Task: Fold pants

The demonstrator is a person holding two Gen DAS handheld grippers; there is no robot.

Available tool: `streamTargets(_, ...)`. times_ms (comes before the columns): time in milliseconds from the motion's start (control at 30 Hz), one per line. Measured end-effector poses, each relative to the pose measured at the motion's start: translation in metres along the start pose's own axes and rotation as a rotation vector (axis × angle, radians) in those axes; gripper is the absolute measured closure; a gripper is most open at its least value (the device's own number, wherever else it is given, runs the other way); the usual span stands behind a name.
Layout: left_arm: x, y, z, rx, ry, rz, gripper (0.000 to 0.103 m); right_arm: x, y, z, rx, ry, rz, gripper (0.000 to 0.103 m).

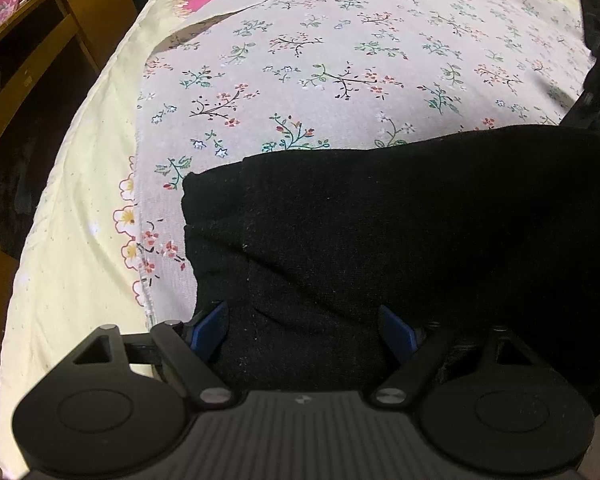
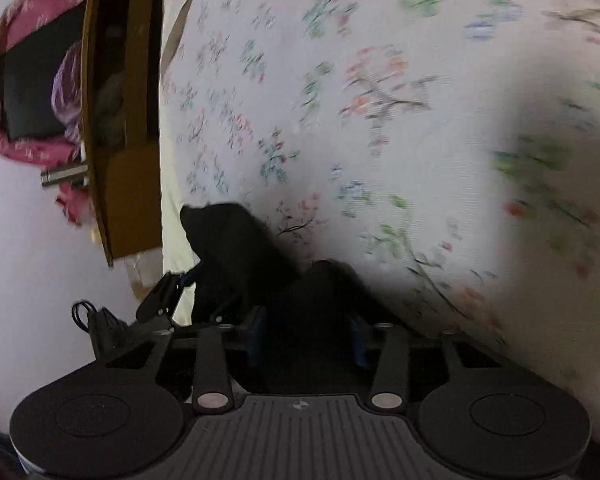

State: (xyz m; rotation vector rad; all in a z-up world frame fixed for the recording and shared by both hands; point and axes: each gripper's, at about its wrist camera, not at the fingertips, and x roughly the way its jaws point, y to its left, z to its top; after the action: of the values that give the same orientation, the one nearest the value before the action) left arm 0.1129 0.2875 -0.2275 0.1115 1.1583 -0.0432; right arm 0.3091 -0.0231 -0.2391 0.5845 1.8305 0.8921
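Black pants (image 1: 380, 232) on bed (image 1: 72, 280): soft, limp, light; grip edges. Left hand-held gripper (image 1: 308, 330) gapes wide, straddling cloth, unclamped. Right hand-held gripper (image 2: 308, 336) pinched onto pants.

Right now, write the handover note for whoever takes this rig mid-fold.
Left gripper: jaws wide open, straddling the near part of the black knit pants, not pinching them.
Right gripper: the picture is dark and blurred, jaws shut; black cloth sits bunched at them, apparently gripped.
Pants lie on the pale floral bedsheet, one layer already lapped over another.
Left: complete the fold, flatten it, release.
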Motion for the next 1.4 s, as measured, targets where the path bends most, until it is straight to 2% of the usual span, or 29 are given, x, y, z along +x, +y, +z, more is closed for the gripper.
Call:
streamTargets(67, 0.000, 0.000, 0.000, -0.001, 0.001, 0.002, 0.011, 0.009, 0.000, 0.004, 0.011, -0.016, -0.010, 0.103)
streamTargets(167, -0.001, 0.000, -0.001, -0.007, -0.006, 0.007, 0.011, -0.002, -0.011, 0.001, 0.110, -0.161, 0.094, 0.103)
streamTargets(333, -0.001, 0.000, -0.002, -0.024, -0.022, 0.010, 0.010, -0.042, -0.050, -0.045, 0.351, -0.526, 0.297, 0.103)
streamTargets(367, -0.001, -0.001, -0.002, -0.013, -0.022, 0.018, 0.008, -0.054, -0.061, -0.057, 0.387, -0.638, 0.327, 0.103)
streamTargets(433, -0.004, -0.004, -0.002, 0.008, -0.030, 0.036, 0.008, -0.081, -0.081, -0.068, 0.466, -0.813, 0.316, 0.103)
streamTargets(467, -0.007, -0.006, 0.001, 0.016, -0.042, 0.053, 0.008, -0.093, -0.081, -0.070, 0.459, -0.852, 0.256, 0.103)
streamTargets(533, -0.019, -0.011, 0.008, 0.022, -0.103, 0.082, 0.008, -0.108, -0.057, -0.072, 0.309, -0.828, 0.167, 0.103)
streamTargets(567, -0.025, -0.013, 0.012, 0.007, -0.133, 0.089, 0.008, -0.108, -0.035, -0.074, 0.197, -0.782, 0.131, 0.103)
streamTargets(633, -0.034, -0.019, 0.024, -0.044, -0.187, 0.051, 0.009, -0.092, -0.006, -0.081, 0.075, -0.672, 0.109, 0.103)
streamTargets(733, -0.038, -0.042, 0.043, -0.071, -0.264, -0.038, 0.009, -0.049, 0.000, -0.095, 0.068, -0.510, 0.161, 0.103)
streamTargets(800, -0.029, -0.058, 0.050, -0.052, -0.266, -0.104, 0.009, -0.034, -0.010, -0.106, 0.066, -0.469, 0.089, 0.103)
streamTargets(867, -0.012, -0.069, 0.049, -0.003, -0.217, -0.125, 0.009, -0.037, -0.029, -0.115, 0.084, -0.485, -0.040, 0.103)
streamTargets(933, 0.009, -0.072, 0.040, 0.045, -0.134, -0.077, 0.008, -0.057, -0.055, -0.125, 0.128, -0.525, -0.091, 0.103)
streamTargets(1033, 0.010, -0.059, 0.038, -0.021, -0.102, -0.088, 0.007, -0.108, -0.085, -0.153, 0.200, -0.636, -0.182, 0.103)
streamTargets(1100, 0.003, -0.062, 0.045, -0.030, -0.091, -0.053, 0.007, -0.143, -0.107, -0.180, 0.260, -0.694, -0.253, 0.103)
streamTargets(1200, -0.009, -0.090, 0.054, 0.047, -0.118, -0.012, 0.008, -0.174, -0.122, -0.220, 0.292, -0.759, -0.304, 0.103)
streamTargets(1300, -0.016, -0.127, 0.059, 0.108, -0.131, -0.059, 0.008, -0.171, -0.125, -0.250, 0.281, -0.797, -0.366, 0.103)
streamTargets(1400, -0.018, -0.178, 0.060, 0.221, -0.131, -0.067, 0.008, -0.177, -0.157, -0.275, 0.362, -0.832, -0.366, 0.103)
